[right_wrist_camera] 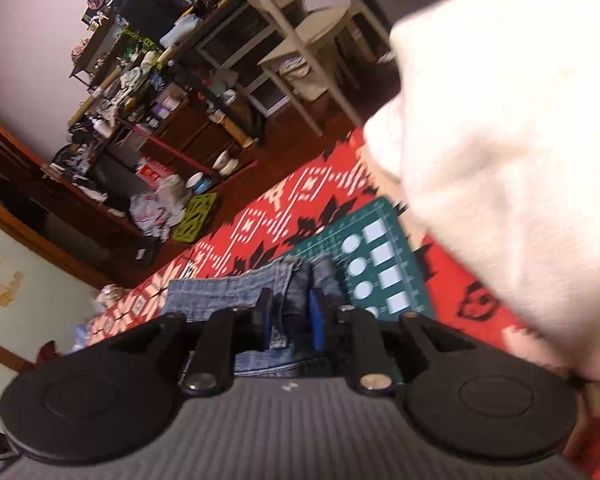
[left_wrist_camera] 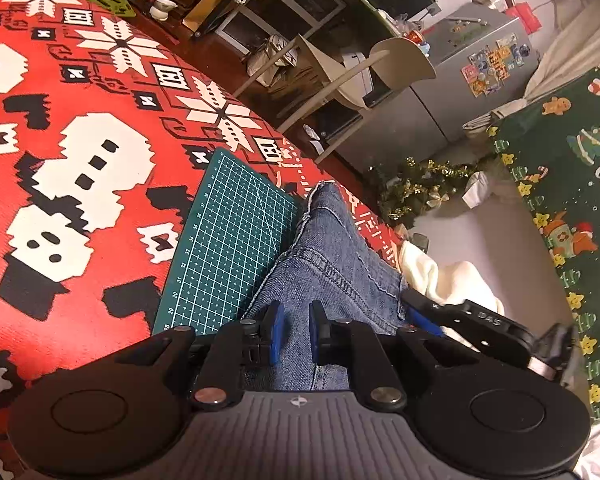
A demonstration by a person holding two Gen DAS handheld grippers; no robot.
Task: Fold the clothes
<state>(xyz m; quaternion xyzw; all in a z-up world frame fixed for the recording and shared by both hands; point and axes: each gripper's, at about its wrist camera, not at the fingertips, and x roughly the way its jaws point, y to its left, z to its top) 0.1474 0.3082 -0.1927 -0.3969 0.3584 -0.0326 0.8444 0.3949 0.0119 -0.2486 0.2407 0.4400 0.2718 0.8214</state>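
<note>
Jeans lie bunched over green cutting mat on red tabletop, denim between narrow jaws of left hand-held gripper and right hand-held gripper, likely releasing to regrip for a fold.

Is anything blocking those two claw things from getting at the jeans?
Nothing visible does. The jeans lie right at the left gripper and the right gripper, denim between each pair of fingers. A white cloth hangs off to the side.
</note>
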